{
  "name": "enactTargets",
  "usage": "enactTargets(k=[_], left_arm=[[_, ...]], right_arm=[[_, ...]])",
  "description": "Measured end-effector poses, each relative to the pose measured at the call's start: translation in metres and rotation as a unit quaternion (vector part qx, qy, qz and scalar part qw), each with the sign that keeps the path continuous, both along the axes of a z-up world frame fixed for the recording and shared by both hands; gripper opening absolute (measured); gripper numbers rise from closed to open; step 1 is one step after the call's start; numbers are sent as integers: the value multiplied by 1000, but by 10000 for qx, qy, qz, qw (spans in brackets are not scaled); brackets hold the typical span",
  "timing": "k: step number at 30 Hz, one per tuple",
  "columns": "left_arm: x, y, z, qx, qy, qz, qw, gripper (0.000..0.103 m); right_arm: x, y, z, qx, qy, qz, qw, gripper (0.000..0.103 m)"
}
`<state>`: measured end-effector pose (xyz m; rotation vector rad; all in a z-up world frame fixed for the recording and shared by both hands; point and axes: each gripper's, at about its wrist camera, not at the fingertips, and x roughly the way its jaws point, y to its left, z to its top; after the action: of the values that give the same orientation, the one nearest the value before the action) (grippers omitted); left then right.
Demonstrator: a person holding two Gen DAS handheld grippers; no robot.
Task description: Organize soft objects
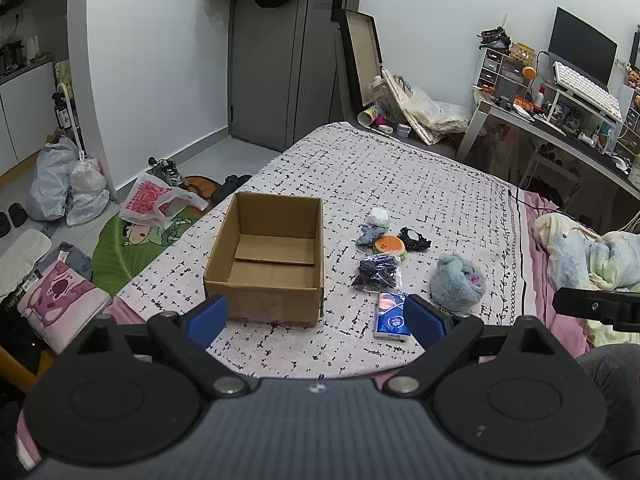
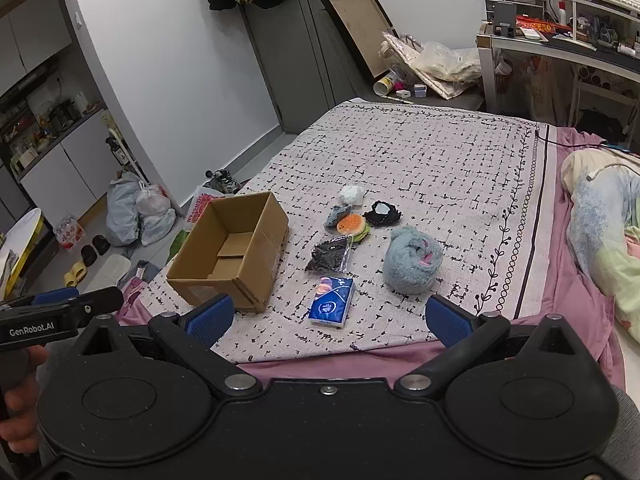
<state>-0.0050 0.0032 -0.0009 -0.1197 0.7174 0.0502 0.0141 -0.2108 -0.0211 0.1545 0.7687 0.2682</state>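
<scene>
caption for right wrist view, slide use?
Open right hand-held gripper hovers over bed: empty cardboard box, tissue pack, soft items.

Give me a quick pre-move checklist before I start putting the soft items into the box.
1. Cardboard box open and empty: ok.
2. Left gripper open, holding nothing: ok.
3. Right gripper open, holding nothing: ok.
4. Tissue pack nearest, lying flat, unobstructed: ok.
5. Blue plush apart from the other items: ok.
6. Burger toy free to lift alone: not ok, it touches its neighbours.
</scene>
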Motion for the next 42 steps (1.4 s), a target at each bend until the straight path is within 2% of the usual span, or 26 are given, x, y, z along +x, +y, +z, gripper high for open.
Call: enactTargets(k=[29,42], left_arm=[[19,-3,-8,38,151,59,9999,94],[39,-20,-23,158,288,-56,9994,94]], right_arm=[[11,-2,-6,41,97,42,9999,103],[28,-17,-21,349,169,171,9991,103]])
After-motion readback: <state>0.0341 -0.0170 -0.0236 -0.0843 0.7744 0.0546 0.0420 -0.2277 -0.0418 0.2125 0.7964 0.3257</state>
